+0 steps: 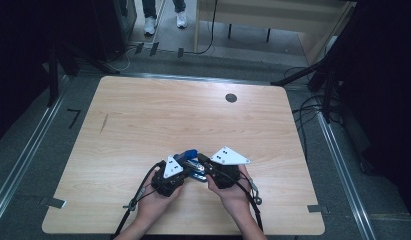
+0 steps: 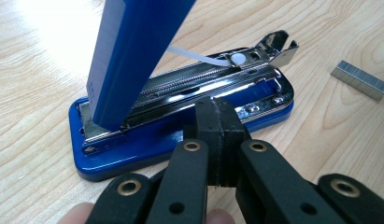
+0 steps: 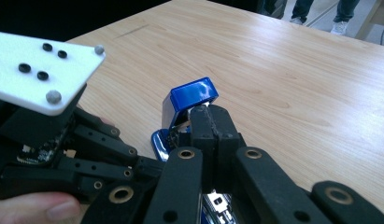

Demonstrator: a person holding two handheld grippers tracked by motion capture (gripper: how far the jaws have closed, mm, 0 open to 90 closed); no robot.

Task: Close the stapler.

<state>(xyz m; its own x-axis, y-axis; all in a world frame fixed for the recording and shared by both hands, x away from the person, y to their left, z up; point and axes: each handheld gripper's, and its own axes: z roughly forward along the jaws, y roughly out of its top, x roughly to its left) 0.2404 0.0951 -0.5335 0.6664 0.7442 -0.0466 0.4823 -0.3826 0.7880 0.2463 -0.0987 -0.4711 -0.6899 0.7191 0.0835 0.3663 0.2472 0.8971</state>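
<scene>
Two grippers, left (image 2: 216, 135) and right (image 3: 213, 135), jaws shut and empty, flanking opened blue stapler (image 2: 180, 112) at surface's (image 1: 143, 115) six o'clock; loading step, likely next: staple strip (image 2: 360, 79) into magazine.

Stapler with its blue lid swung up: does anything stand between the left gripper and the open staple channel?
Nothing visible does. The left gripper, jaws shut, sits right at the edge of the stapler, with the metal staple channel exposed. The raised lid stands off to one side; the staple strip lies apart.
</scene>
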